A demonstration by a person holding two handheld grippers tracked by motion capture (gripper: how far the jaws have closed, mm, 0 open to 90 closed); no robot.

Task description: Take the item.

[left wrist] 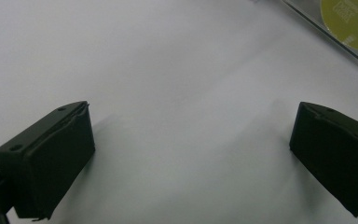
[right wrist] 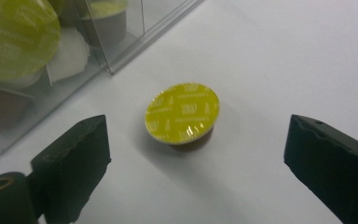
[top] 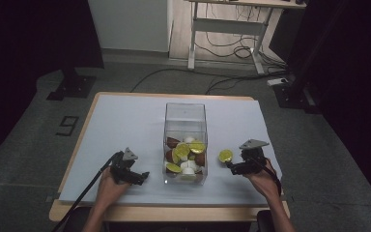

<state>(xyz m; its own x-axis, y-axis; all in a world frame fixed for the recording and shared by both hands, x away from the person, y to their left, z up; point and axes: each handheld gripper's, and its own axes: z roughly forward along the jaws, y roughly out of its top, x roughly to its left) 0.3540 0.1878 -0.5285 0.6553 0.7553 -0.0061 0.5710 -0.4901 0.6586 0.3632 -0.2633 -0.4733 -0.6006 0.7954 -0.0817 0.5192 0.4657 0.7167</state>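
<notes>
A clear plastic box (top: pixel 185 116) stands mid-table and holds several coffee capsules with yellow, white and brown tops. One yellow-lidded capsule (top: pixel 225 155) sits alone on the white sheet just right of the box. My right gripper (top: pixel 234 167) is just behind it, open. In the right gripper view the capsule (right wrist: pixel 182 113) rests on the sheet ahead of the right gripper (right wrist: pixel 198 163), clear of both pads, with the box corner (right wrist: pixel 121 46) at upper left. My left gripper (top: pixel 142 177) lies left of the box, open and empty. In its own view the left gripper (left wrist: pixel 191 154) shows bare sheet between its jaws.
The white sheet (top: pixel 125 125) covers a wooden table whose edge (top: pixel 174 212) runs along the front. Beyond the table, a desk frame (top: pixel 224 29) and loose cables (top: pixel 222 82) are on the floor. A dark stand base (top: pixel 72 87) is at the back left.
</notes>
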